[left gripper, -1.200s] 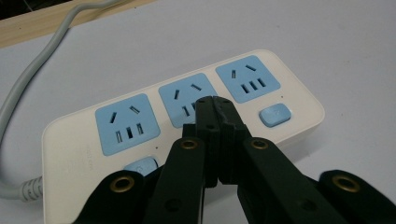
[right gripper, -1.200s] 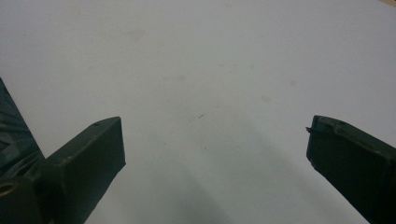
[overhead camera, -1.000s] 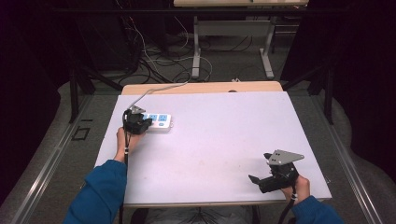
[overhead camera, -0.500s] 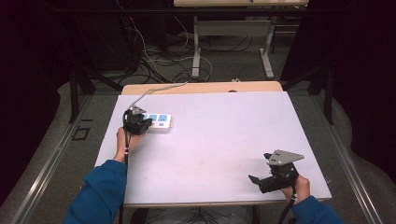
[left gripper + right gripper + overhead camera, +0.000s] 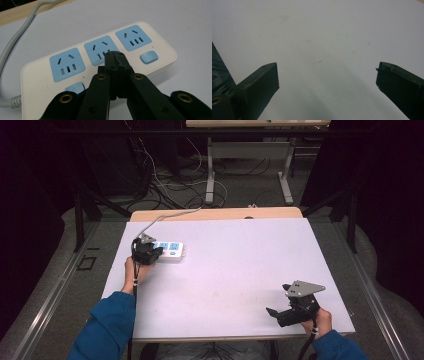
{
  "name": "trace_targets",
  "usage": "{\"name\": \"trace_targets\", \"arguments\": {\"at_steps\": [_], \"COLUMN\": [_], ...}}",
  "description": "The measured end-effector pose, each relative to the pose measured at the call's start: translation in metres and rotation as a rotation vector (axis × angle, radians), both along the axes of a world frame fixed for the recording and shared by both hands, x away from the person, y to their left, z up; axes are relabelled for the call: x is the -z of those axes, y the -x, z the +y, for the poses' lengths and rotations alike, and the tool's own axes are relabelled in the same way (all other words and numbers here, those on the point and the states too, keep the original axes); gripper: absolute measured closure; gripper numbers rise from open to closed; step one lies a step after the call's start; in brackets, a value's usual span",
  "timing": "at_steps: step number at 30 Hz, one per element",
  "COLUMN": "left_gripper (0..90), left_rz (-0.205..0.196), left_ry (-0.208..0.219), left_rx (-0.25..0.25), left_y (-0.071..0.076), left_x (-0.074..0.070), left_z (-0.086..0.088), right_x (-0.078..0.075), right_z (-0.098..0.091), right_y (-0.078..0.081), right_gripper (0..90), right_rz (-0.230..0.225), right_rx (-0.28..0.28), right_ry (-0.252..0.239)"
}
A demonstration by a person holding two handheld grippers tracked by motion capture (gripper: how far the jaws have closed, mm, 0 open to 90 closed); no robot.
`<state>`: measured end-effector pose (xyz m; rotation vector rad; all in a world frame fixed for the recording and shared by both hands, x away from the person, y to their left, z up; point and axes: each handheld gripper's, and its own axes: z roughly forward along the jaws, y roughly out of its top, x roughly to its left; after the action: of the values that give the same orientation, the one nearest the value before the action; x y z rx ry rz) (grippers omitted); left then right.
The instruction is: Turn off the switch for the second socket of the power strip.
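One power strip [image 5: 100, 67] at frame centre, bearing three blue sockets [image 5: 67, 64] and two blue buttons [image 5: 149, 56]; two grippers [image 5: 150, 254].

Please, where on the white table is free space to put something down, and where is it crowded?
The middle and far right of the table are bare, between the power strip and the right gripper. The near left edge beside the blue sleeve is also free. The far left corner is crowded: the shut left gripper sits over the strip, whose cable trails off the far edge.

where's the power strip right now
The power strip lies at the far left of the table in the high view, its cord running off the far edge; the shut left gripper sits over its middle socket.
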<state>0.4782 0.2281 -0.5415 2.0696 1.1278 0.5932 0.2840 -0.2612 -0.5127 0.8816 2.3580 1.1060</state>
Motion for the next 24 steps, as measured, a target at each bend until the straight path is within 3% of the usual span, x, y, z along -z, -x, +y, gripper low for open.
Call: {"name": "trace_targets", "arguments": {"at_steps": [24], "left_gripper": [90.0], "left_rz": [-0.008], "left_ry": [-0.017], "left_rx": [0.007], "left_y": [0.0000], "left_x": [0.0013], "left_z": [-0.0001], "right_x": [0.0001], "right_z": [0.0001], "right_y": [0.0000], "right_gripper": [4.0], "right_rz": [-0.001], "right_rx": [0.001], "right_ry": [0.001]}}
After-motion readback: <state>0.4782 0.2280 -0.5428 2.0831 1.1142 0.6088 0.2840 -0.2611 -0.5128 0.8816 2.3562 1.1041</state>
